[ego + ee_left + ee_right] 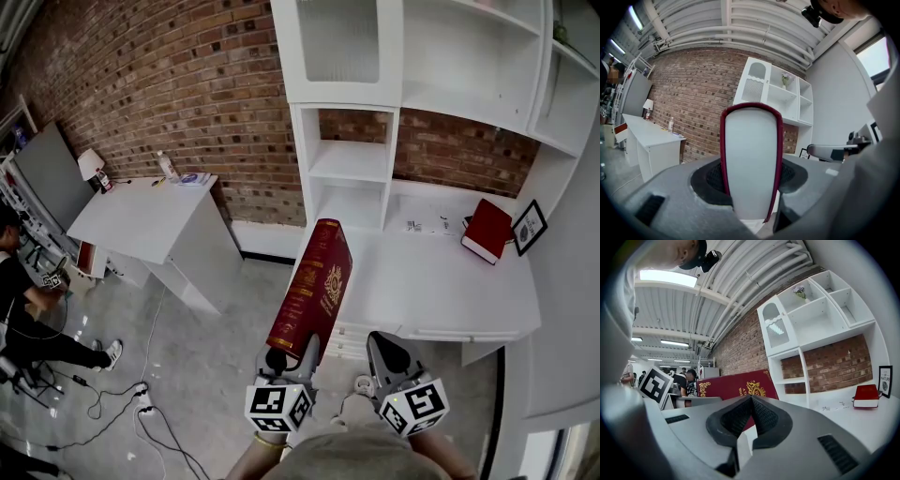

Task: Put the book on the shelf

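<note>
A thick red book (314, 286) with gold print is clamped by its lower end in my left gripper (291, 354), leaning up and away toward the white shelf unit (347, 159). In the left gripper view the book's white page edge (751, 154), rimmed by the red cover, fills the gap between the jaws of my left gripper (751, 190). My right gripper (386, 349) is just right of the book, shut and holding nothing. In the right gripper view the right gripper (751, 401) has its pads meeting, with the book's cover (726, 387) behind and to the left.
A white desk top (441, 291) runs under the shelves and carries a second red book (487, 230) and a framed picture (528, 225). A white table (141, 211) stands at the left by the brick wall. A person (19, 309) crouches far left. Cables (141, 403) lie on the floor.
</note>
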A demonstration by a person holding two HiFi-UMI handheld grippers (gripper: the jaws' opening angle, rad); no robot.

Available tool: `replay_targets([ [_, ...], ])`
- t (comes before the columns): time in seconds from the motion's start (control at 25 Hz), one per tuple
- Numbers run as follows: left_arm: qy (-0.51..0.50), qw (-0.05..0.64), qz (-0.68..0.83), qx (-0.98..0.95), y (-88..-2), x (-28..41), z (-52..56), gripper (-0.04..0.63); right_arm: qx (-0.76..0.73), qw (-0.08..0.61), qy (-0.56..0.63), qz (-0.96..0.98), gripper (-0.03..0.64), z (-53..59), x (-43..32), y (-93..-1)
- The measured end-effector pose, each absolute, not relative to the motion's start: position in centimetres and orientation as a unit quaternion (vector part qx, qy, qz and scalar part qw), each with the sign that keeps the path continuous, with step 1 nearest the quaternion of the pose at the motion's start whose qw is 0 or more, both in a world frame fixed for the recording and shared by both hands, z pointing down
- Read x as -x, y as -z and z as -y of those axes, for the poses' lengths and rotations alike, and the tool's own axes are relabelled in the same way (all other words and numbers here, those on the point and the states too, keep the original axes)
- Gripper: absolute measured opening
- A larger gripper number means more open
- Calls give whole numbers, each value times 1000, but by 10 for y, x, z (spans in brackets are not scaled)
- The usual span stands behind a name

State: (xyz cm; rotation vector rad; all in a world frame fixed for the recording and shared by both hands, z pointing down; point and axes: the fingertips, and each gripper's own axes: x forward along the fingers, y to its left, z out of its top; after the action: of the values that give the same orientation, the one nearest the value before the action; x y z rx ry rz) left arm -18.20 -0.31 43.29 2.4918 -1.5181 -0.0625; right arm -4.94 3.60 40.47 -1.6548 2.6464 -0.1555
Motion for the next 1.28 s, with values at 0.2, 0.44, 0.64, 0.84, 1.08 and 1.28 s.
replay_targets([
  [0.2,22,113,518,-848,-433,179,13,239,528,8,50,-848,6,-27,47,-405],
  [0.44,23,113,522,-845,-435,173,31,239,525,6,47,-850,6,-8,40,-405],
  [0.64,22,114,524,-844,-435,170,46,239,526,5,48,-849,6,7,34,-404],
  [0.84,19,116,526,-842,-436,163,63,239,524,6,48,-851,6,25,27,-401],
  [1.08,18,117,528,-841,-436,157,85,239,518,9,46,-854,6,50,24,-399],
  [1.28,15,119,530,-839,-438,154,100,239,514,9,48,-856,6,65,22,-399],
])
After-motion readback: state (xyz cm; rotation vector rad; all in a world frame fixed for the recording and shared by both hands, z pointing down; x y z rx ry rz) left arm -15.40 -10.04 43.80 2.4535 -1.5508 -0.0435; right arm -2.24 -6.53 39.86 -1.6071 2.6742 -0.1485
